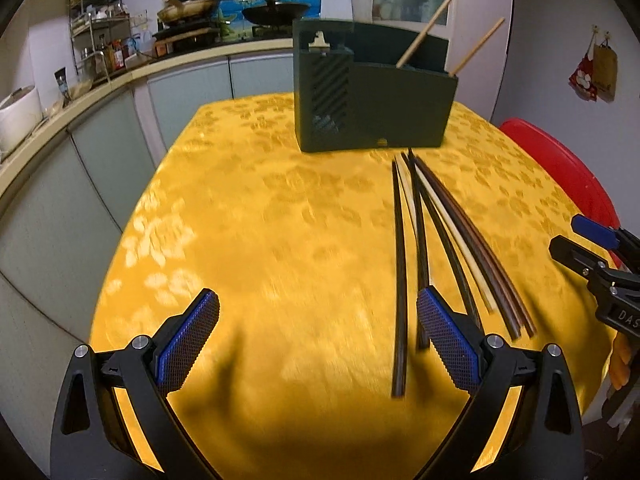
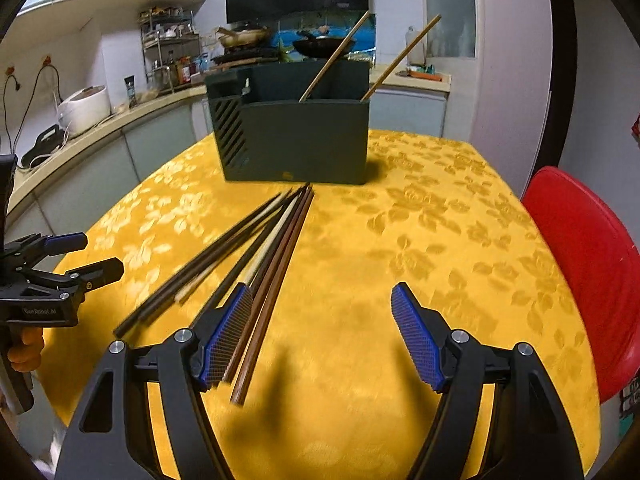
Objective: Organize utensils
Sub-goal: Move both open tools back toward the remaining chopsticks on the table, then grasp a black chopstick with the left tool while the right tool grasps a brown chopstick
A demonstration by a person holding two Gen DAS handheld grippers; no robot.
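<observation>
- The table wears a slick yellow cloth: if you drag a pad across it, you may ruck it and shift everything on it.
- The dark green holder stands at twelve o'clock on the table, two light sticks already leaning in it. It looks light; knock its wall with a long chopstick and it may slide or tip.
- The loose chopsticks lie fanned and overlapping before the holder, tips toward it. Pinch into the fan and you may lift two, or flick the neighbours off the edge.
- Your right gripper hangs released, empty, its left pad over the brown pair at ten o'clock. Close here and you catch only cloth.
- Your left gripper is released too, nothing held, chopsticks at two o'clock. Both tools converge on one pile; they may collide.
</observation>
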